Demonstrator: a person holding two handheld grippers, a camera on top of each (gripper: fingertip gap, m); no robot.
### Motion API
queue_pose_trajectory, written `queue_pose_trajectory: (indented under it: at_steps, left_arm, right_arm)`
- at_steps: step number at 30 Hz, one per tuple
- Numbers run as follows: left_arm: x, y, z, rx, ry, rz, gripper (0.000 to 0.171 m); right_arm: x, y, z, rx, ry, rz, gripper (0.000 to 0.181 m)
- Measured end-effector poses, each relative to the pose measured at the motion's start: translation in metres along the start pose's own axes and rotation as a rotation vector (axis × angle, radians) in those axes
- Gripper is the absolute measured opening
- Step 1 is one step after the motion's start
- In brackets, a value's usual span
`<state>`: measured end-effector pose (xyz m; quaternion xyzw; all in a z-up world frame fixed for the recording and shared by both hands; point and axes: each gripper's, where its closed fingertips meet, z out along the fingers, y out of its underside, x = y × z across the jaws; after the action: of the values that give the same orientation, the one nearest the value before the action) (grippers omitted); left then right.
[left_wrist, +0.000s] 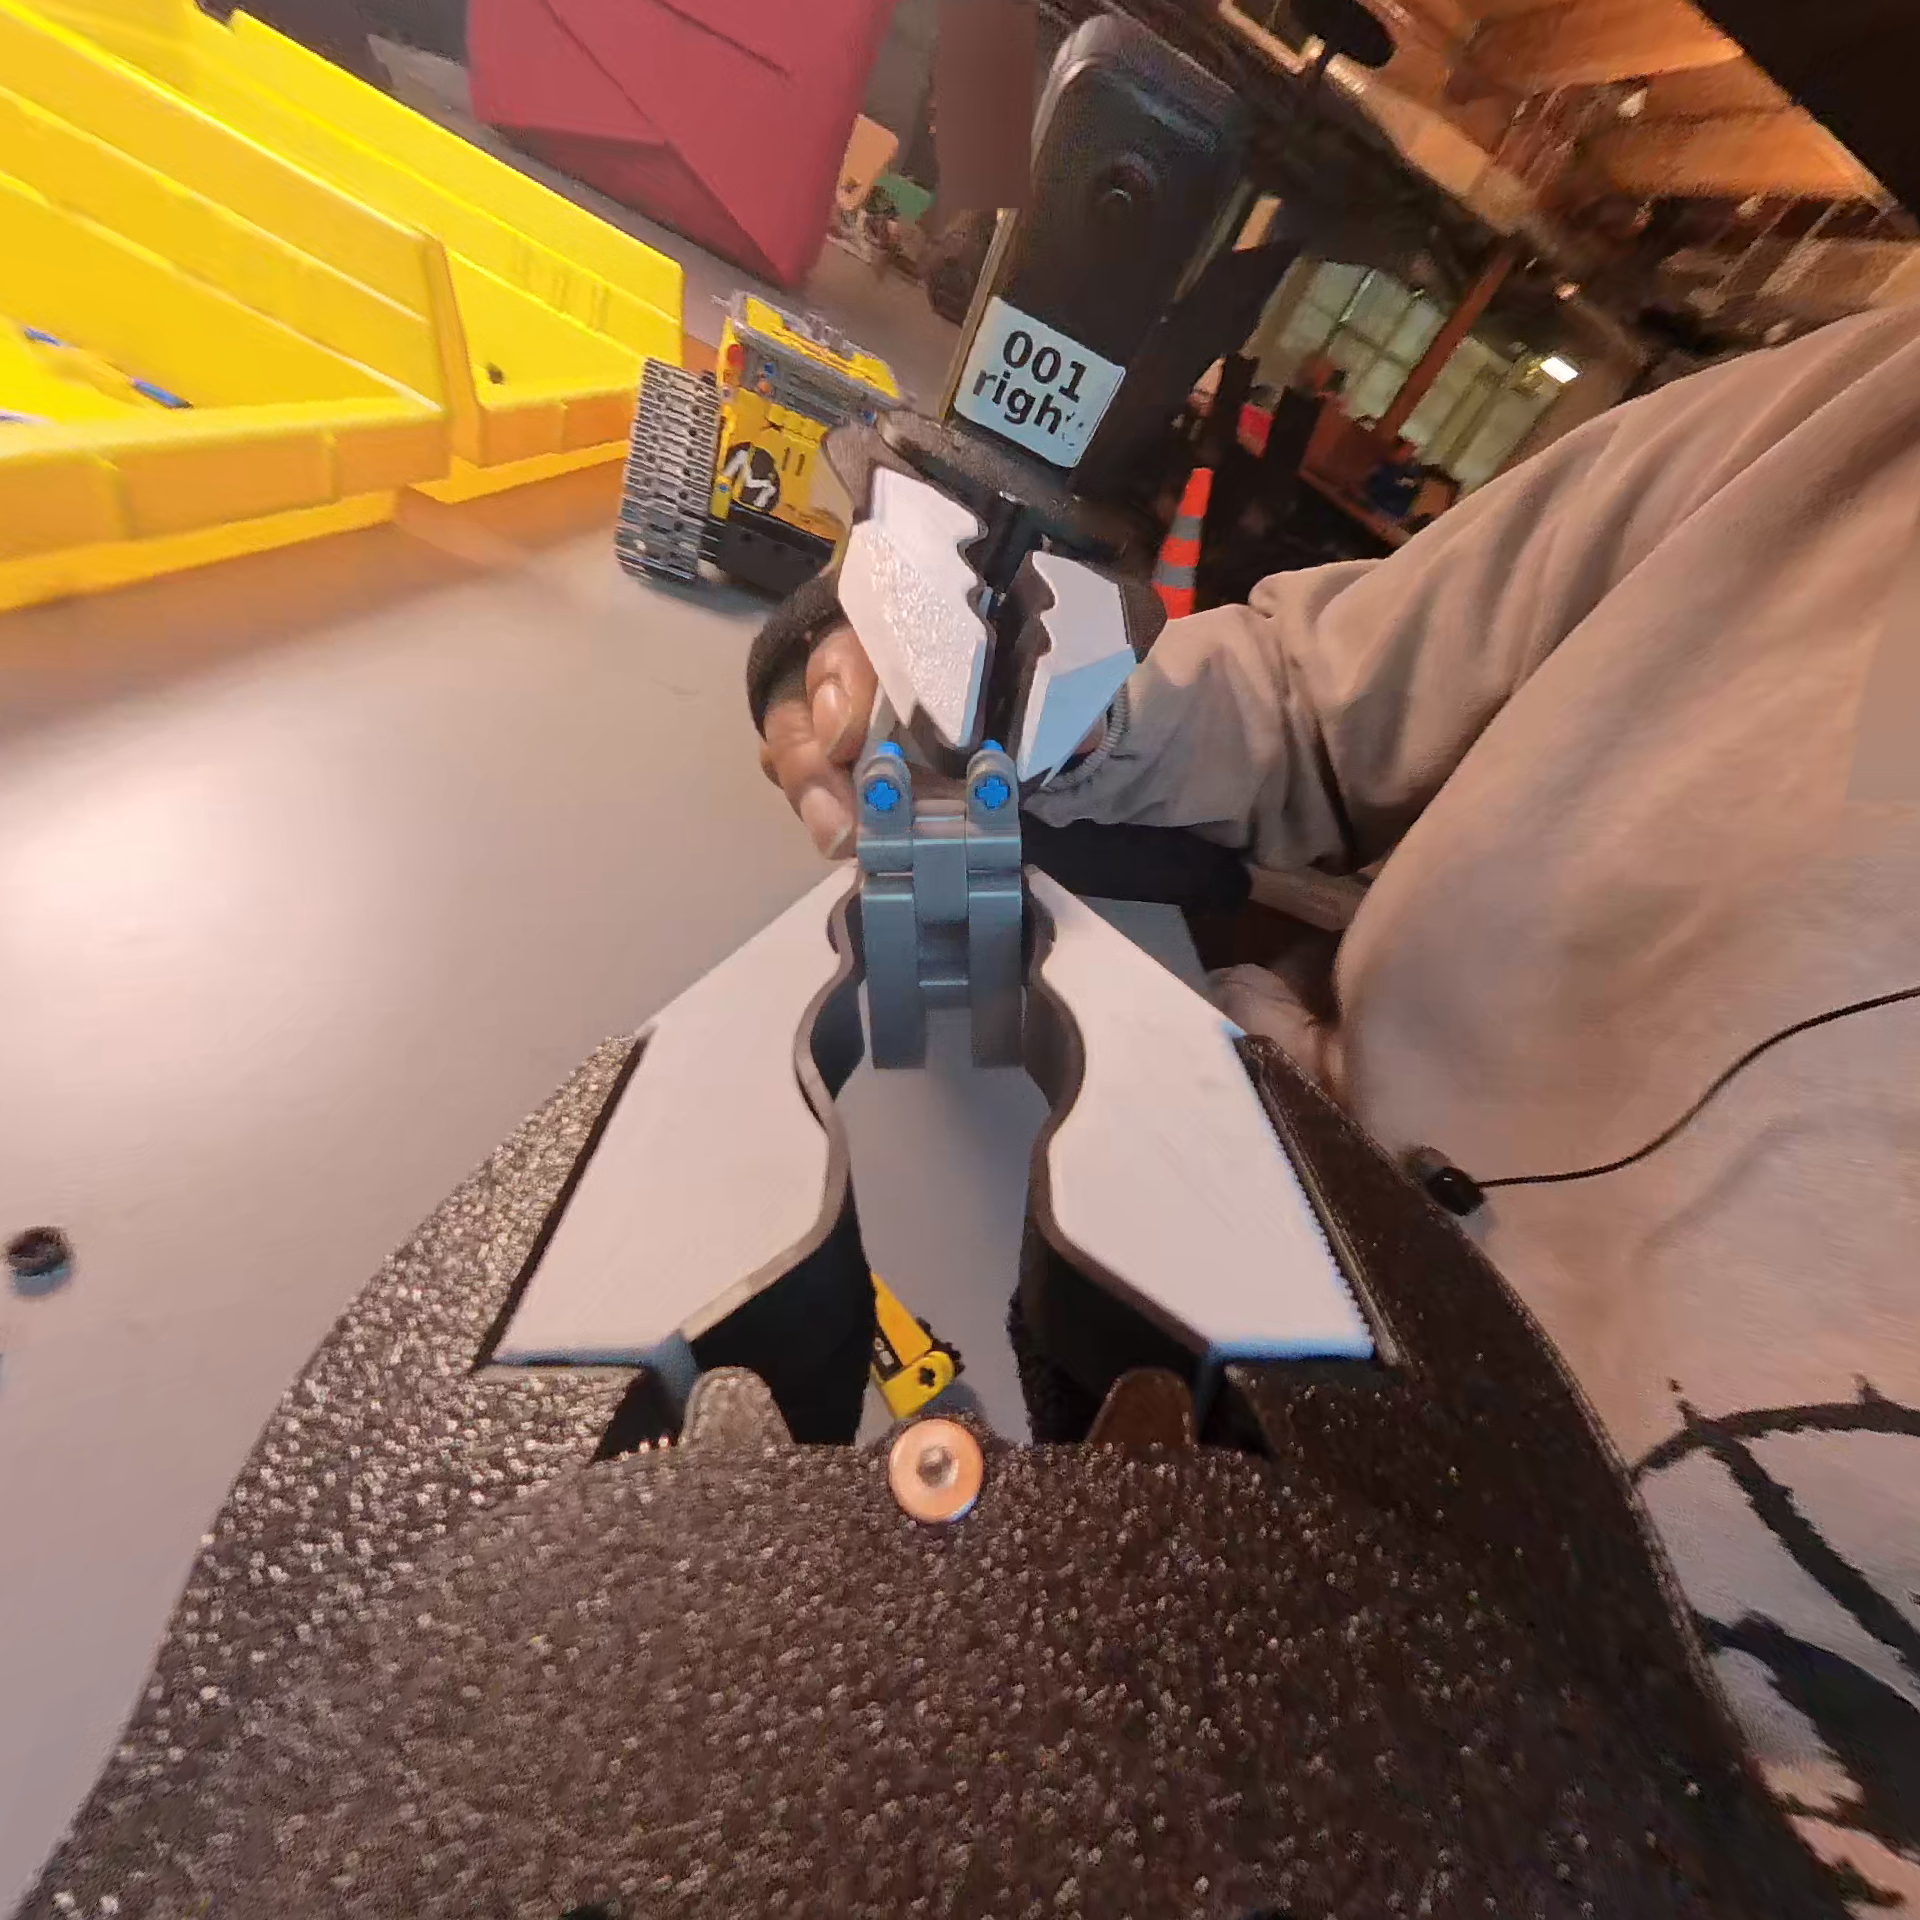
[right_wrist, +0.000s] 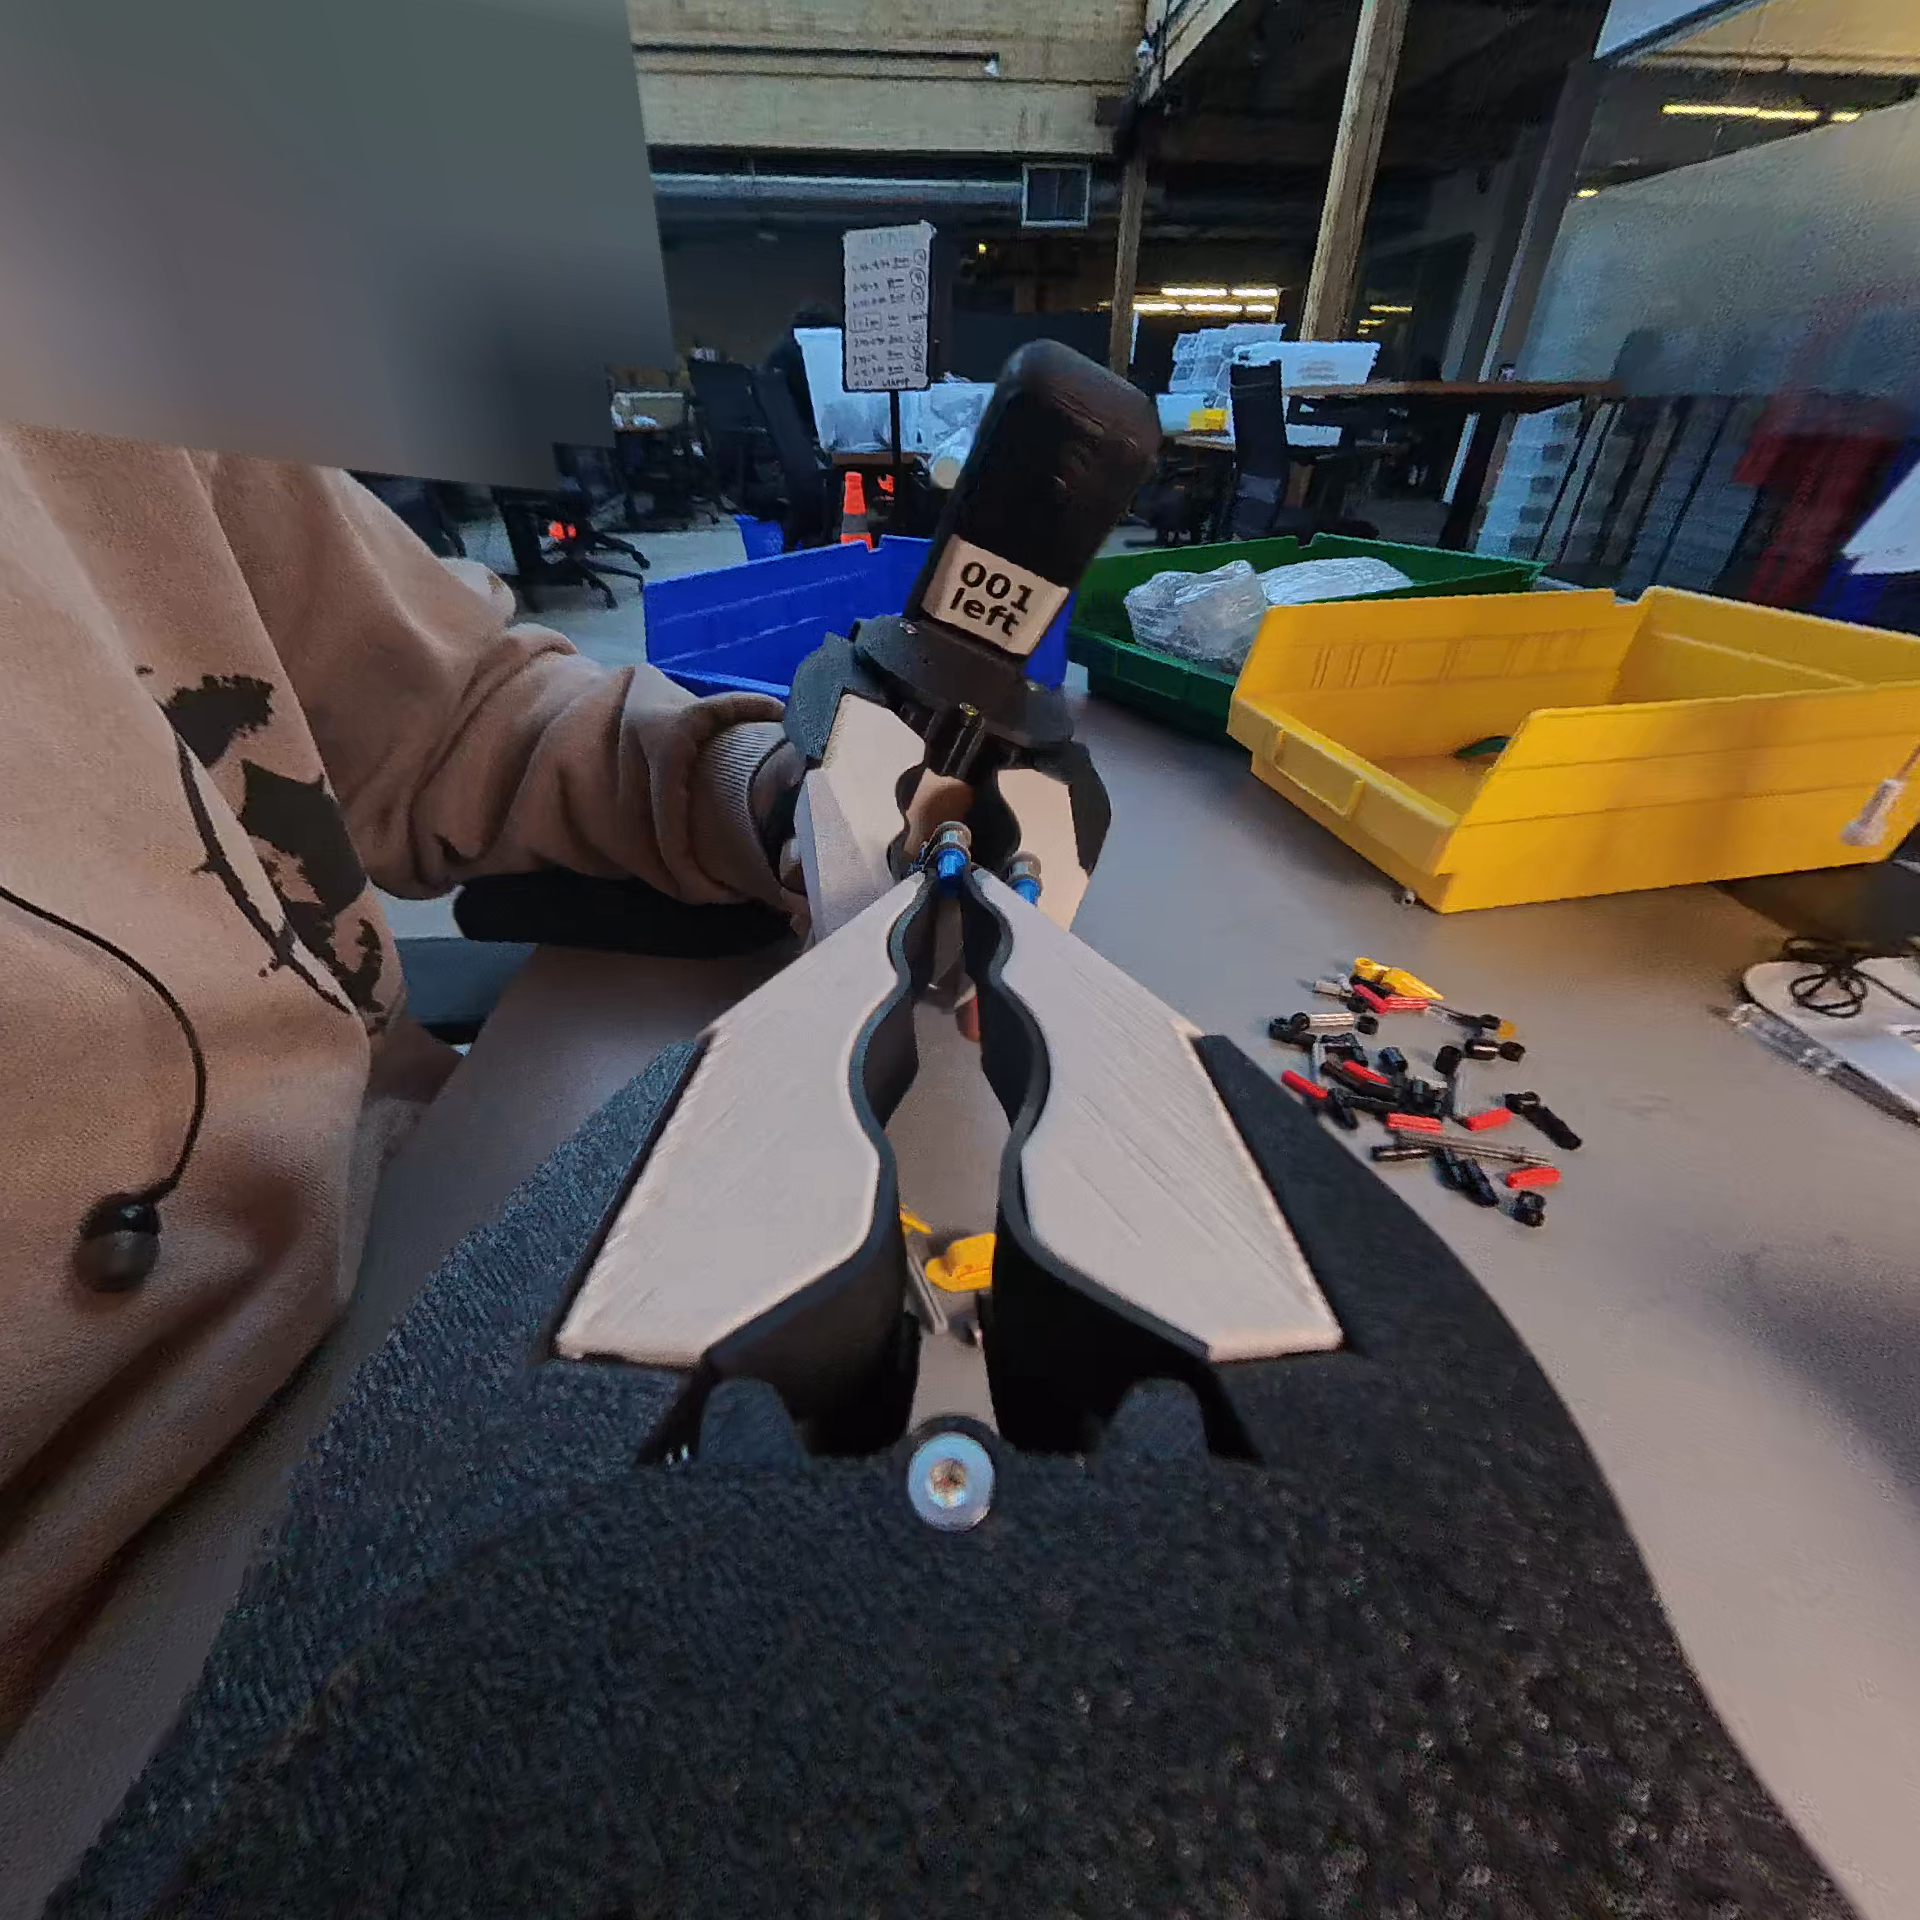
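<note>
My left gripper is shut on a grey toy-brick assembly with two blue pins sticking out of its far end. It holds the assembly above the grey table. My right gripper faces it tip to tip and is closed on one blue pin of that assembly. A second blue pin shows just to the right of its tips. The right gripper also shows in the left wrist view, held by a hand. The left gripper's fingers show in the right wrist view behind the pins.
Yellow bins and a yellow tracked toy vehicle stand at the far left. A yellow bin, a green bin and a blue bin line the table's back. Small black and red pins lie at the right; yellow pieces lie below the grippers. The tips of both grippers are at nearly the same place. The yellow tracked toy vehicle is about equally far from each gripper, around 35 cm.
</note>
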<state>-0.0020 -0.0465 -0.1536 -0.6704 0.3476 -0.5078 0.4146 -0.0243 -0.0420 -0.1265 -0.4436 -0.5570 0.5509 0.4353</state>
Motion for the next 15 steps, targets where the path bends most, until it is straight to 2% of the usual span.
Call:
queue_pose_trajectory:
  at_steps: [5, 10, 15]
  left_arm:
    - [-0.007, -0.009, -0.002, 0.037, -0.127, 0.156, 0.026]
    - [-0.003, -0.012, -0.003, 0.056, -0.122, 0.209, 0.026]
    - [-0.003, -0.013, -0.002, 0.049, -0.148, 0.243, 0.025]
  right_arm:
    - [0.004, -0.006, 0.0, 0.078, -0.022, 0.127, 0.002]
    - [-0.002, -0.012, 0.0, 0.139, -0.103, 0.223, 0.004]
    - [-0.002, -0.013, 0.001, 0.14, -0.093, 0.209, 0.003]
